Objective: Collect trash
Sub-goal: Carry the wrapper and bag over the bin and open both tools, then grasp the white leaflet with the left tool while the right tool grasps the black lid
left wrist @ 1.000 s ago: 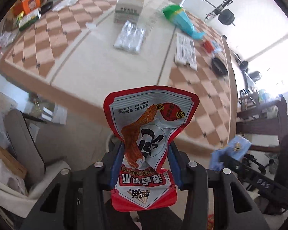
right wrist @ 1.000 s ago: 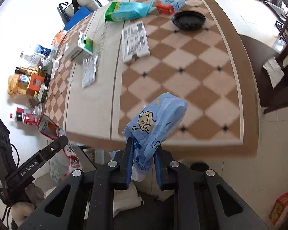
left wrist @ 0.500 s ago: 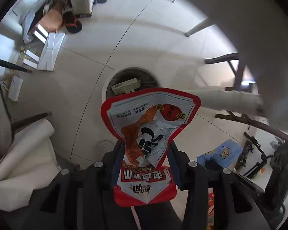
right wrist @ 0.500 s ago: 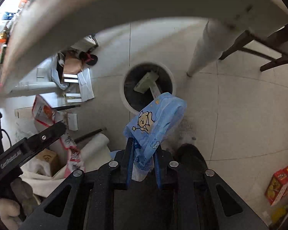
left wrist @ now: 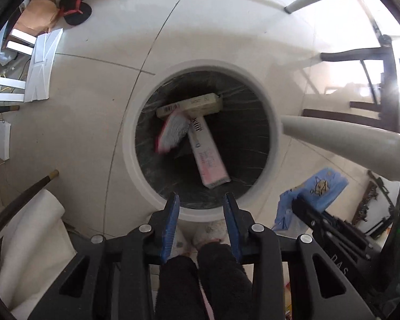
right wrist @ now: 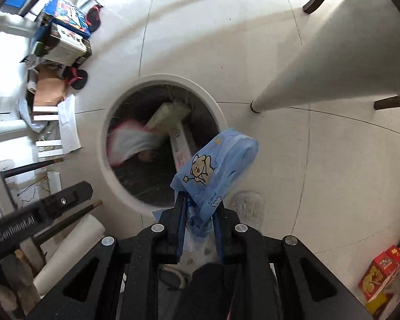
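A round white trash bin [left wrist: 136, 176] with a black liner stands on the floor below me; it also shows in the right wrist view [right wrist: 105, 165]. My left gripper [left wrist: 201, 202] is open and empty over the bin's near rim. The red and white snack wrapper [left wrist: 170, 133] is blurred inside the bin, beside a cream box [left wrist: 192, 105] and a pink carton [left wrist: 209, 157]. My right gripper [right wrist: 198, 208] is shut on a blue cartoon-print wrapper [right wrist: 216, 165], held above the bin's right edge. That wrapper also shows in the left wrist view [left wrist: 312, 194].
A thick white table leg [right wrist: 325, 72] rises right of the bin. Dark chair legs [left wrist: 360, 56] stand at the right. Boxes and cardboard [right wrist: 64, 40] lie on the floor at far left. A red carton [right wrist: 381, 272] sits at lower right. A white cloth roll [left wrist: 29, 237] lies at lower left.
Both grippers swung down from the table to over the bin. My left gripper opened and the red wrapper dropped into the bin. The right still holds the blue wrapper.
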`<act>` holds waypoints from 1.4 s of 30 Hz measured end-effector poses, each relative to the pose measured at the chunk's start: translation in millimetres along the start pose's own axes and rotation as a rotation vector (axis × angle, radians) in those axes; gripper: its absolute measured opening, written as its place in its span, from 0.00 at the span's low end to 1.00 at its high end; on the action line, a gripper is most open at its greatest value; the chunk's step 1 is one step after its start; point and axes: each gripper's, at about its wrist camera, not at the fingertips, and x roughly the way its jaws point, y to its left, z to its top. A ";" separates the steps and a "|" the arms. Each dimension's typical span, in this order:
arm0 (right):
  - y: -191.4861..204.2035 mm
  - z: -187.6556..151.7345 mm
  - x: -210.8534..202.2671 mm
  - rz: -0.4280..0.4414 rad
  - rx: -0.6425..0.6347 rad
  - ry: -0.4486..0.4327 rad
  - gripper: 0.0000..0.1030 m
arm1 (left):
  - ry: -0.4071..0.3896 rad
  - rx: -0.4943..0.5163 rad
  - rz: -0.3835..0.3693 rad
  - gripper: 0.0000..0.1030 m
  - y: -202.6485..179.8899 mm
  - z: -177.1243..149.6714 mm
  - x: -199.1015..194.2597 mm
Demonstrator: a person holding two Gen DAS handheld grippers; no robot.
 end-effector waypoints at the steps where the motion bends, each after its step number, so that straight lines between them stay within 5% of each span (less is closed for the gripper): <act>1: -0.2 5.0 8.9 -0.005 -0.009 0.014 0.19 | -0.001 0.001 0.012 0.29 1.1 -0.4 1.0; 4: 1.8 14.4 28.1 0.000 -0.027 0.061 0.25 | -0.015 -0.008 0.059 0.33 6.9 -3.0 -1.3; 5: 2.4 16.4 30.0 -0.009 -0.031 0.060 0.37 | -0.020 -0.020 0.067 0.36 9.0 -2.7 -0.6; 10: 7.2 18.2 24.1 -0.024 -0.057 0.036 0.69 | -0.060 -0.034 0.141 0.86 16.4 -7.3 -11.8; 12: 8.9 15.9 16.4 -0.029 -0.069 0.024 0.81 | -0.064 -0.035 0.154 0.97 20.3 -11.7 -17.2; 16: 17.0 9.3 -2.5 -0.080 -0.113 -0.012 0.99 | -0.084 -0.029 0.201 0.99 20.8 -24.3 -29.1; 28: 22.8 -29.7 -71.6 -0.127 -0.136 -0.082 1.00 | -0.140 -0.017 0.229 0.99 5.8 -69.1 -85.4; 42: 34.4 -108.4 -228.6 -0.102 -0.147 -0.144 1.00 | -0.186 0.026 0.222 0.99 -23.5 -153.9 -207.1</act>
